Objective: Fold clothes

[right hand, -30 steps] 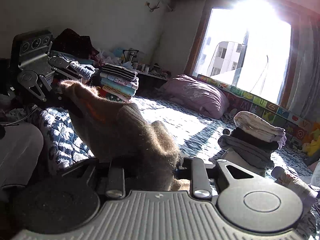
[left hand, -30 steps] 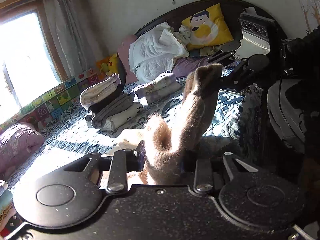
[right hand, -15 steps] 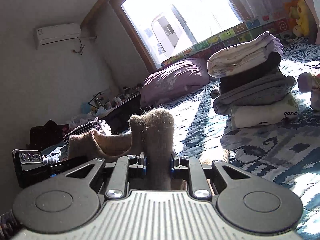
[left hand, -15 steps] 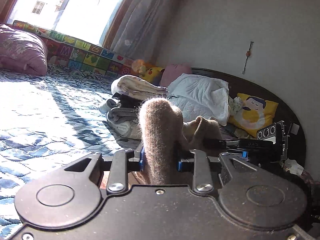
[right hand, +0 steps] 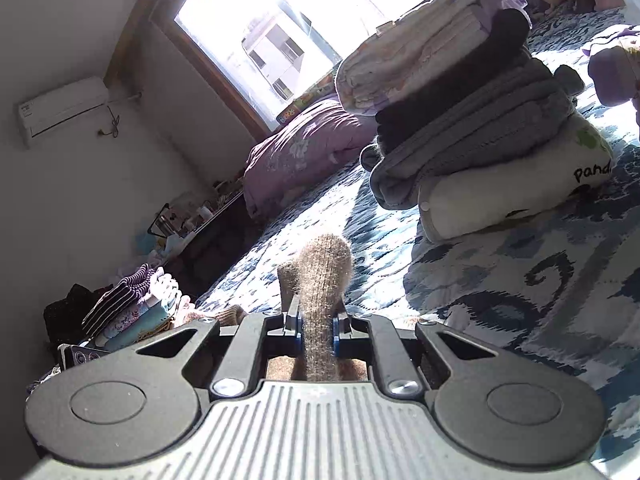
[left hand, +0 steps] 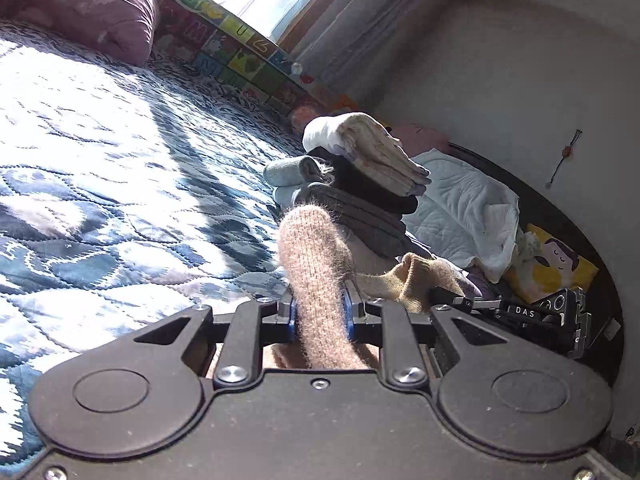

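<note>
Sunlit blue patterned quilt point(left hand: 120, 184) covers the bed and fills the left and middle of both wrist views. Nearest the lens, at the lower centre of the left wrist frame, the left gripper point(left hand: 320, 314) is pinched on a fuzzy tan knit garment point(left hand: 316, 276), whose folded end sticks up between the blue pads. At the lower centre of the right wrist frame the right gripper point(right hand: 316, 326) pinches another fold of the same garment, which bulges above its pads. To the right of centre in the left view the knit runs across to the right gripper. Farther off, a stack of folded clothes point(right hand: 472, 128) sits on the quilt. Beyond it, a purple pillow point(right hand: 304, 148) lies beneath the bright window point(right hand: 288, 28).
</note>
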Available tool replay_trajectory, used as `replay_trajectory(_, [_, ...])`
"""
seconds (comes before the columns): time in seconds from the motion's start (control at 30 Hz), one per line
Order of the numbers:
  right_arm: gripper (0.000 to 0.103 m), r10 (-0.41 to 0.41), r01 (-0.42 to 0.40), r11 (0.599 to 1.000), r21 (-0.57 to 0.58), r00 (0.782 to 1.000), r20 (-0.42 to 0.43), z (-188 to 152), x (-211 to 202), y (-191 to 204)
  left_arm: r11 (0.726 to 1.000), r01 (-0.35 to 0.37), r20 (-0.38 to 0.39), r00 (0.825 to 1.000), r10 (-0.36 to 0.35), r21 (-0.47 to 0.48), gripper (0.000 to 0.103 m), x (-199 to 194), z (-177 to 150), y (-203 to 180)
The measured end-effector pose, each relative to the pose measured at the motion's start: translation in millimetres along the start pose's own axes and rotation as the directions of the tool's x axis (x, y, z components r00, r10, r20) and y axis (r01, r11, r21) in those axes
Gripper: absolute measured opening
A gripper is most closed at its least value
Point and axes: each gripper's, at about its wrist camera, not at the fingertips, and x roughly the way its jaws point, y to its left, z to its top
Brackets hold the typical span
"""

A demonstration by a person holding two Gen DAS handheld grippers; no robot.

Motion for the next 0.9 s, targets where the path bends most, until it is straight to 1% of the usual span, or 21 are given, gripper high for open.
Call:
replay_trajectory(0.07, [0.014, -0.028, 0.028, 1.000, 0.010, 0.999, -0.029, -4.3, 10.4, -6.7, 1.000, -0.028, -0.027, 0.999, 0.028, -0.009, 0.016, 5.1, -1.6, 6.5])
replay_trajectory(0.2, [0.014, -0.064, 0.068, 0.996, 0.053, 0.996, -0.066, -10.9, 21.1, -19.5, 0.998, -0.060, -0.062, 0.996, 0.059, -0.016, 0.016, 10.0, -4.5, 11.5])
replay_trajectory(0.27, [0.015, -0.081, 0.087, 0.995, 0.058, 0.992, -0.099, -12.1, 27.3, -22.0, 0.995, -0.097, -0.089, 0.992, 0.094, -0.034, 0.016, 14.3, -5.3, 16.5])
replay_trajectory(0.3, [0.019, -0.084, 0.091, 0.994, 0.068, 0.991, -0.102, -11.8, 27.9, -23.0, 0.992, -0.124, -0.092, 0.988, 0.121, -0.029, 0.022, 15.9, -5.7, 17.0])
replay_trajectory(0.33, [0.028, -0.096, 0.104, 0.992, 0.072, 0.990, -0.104, -9.8, 26.4, -22.9, 0.989, -0.150, -0.090, 0.985, 0.147, -0.021, 0.032, 16.6, -5.6, 16.4])
replay_trajectory(0.37, [0.029, -0.112, 0.118, 0.991, 0.070, 0.990, -0.088, -7.7, 21.2, -20.3, 0.985, -0.174, -0.072, 0.982, 0.173, -0.002, 0.034, 14.9, -4.0, 13.0])
replay_trajectory(0.4, [0.031, -0.128, 0.133, 0.989, 0.066, 0.989, -0.071, -5.5, 15.8, -17.5, 0.979, -0.202, -0.047, 0.978, 0.203, 0.015, 0.041, 12.0, -2.1, 9.1])
replay_trajectory(0.43, [0.032, -0.160, 0.160, 0.987, 0.026, 0.987, -0.031, -1.8, 5.8, -8.9, 0.970, -0.240, -0.006, 0.971, 0.241, 0.029, 0.051, 5.2, 0.6, 4.1])
replay_trajectory(0.47, [0.032, -0.185, 0.185, 0.983, -0.023, 0.983, 0.002, 0.0, -2.2, 0.5, 0.963, -0.266, 0.036, 0.964, 0.265, 0.042, 0.052, -3.6, 3.7, -1.2])
replay_trajectory(0.5, [0.032, -0.207, 0.211, 0.974, -0.086, 0.977, 0.051, 0.4, -11.9, 13.1, 0.960, -0.273, 0.066, 0.961, 0.270, 0.055, 0.052, -13.1, 5.9, -7.1])
replay_trajectory(0.53, [0.032, -0.207, 0.218, 0.965, -0.146, 0.975, 0.084, -1.0, -21.1, 26.4, 0.956, -0.281, 0.096, 0.957, 0.273, 0.083, 0.052, -24.9, 7.6, -17.1])
replay_trajectory(0.57, [0.032, -0.191, 0.207, 0.958, -0.198, 0.977, 0.097, -3.7, -28.2, 39.2, 0.954, -0.273, 0.108, 0.959, 0.261, 0.123, 0.052, -34.2, 7.4, -28.4])
replay_trajectory(0.6, [0.032, -0.156, 0.176, 0.950, -0.258, 0.983, 0.096, -8.8, -35.0, 54.5, 0.951, -0.262, 0.112, 0.963, 0.246, 0.164, 0.052, -42.8, 5.9, -40.4])
replay_trajectory(0.67, [0.032, -0.094, 0.112, 0.922, -0.371, 0.993, 0.066, -25.1, -42.1, 81.6, 0.942, -0.219, 0.069, 0.976, 0.208, 0.254, 0.052, -54.6, -4.8, -67.9])
replay_trajectory(0.7, [0.035, -0.064, 0.073, 0.903, -0.424, 0.997, 0.036, -35.9, -44.3, 94.9, 0.935, -0.195, 0.039, 0.981, 0.192, 0.297, 0.052, -56.4, -13.8, -78.4])
replay_trajectory(0.73, [0.036, -0.035, 0.027, 0.892, -0.452, 0.999, -0.010, -45.1, -41.9, 104.0, 0.926, -0.173, 0.009, 0.983, 0.181, 0.335, 0.052, -58.0, -23.1, -87.7])
replay_trajectory(0.77, [0.036, -0.035, 0.008, 0.884, -0.467, 0.998, -0.050, -54.2, -37.0, 109.4, 0.918, -0.166, -0.017, 0.983, 0.185, 0.361, 0.052, -58.1, -33.0, -92.7])
replay_trajectory(0.8, [0.036, -0.036, -0.012, 0.876, -0.482, 0.995, -0.090, -63.4, -32.0, 114.7, 0.904, -0.180, -0.040, 0.976, 0.212, 0.387, 0.053, -54.6, -42.3, -94.1])
replay_trajectory(0.83, [0.037, -0.073, -0.004, 0.867, -0.498, 0.988, -0.136, -75.1, -22.9, 116.0, 0.879, -0.209, -0.064, 0.963, 0.260, 0.429, 0.053, -45.6, -54.9, -91.6])
replay_trajectory(0.87, [0.037, -0.141, 0.025, 0.851, -0.525, 0.973, -0.181, -88.8, -10.0, 114.7, 0.855, -0.229, -0.084, 0.950, 0.300, 0.466, 0.054, -34.2, -67.0, -83.7])
replay_trajectory(0.9, [0.037, -0.172, 0.051, 0.822, -0.567, 0.971, -0.163, -103.8, -3.2, 113.6, 0.838, -0.241, -0.093, 0.941, 0.325, 0.489, 0.059, -25.2, -77.2, -75.7])
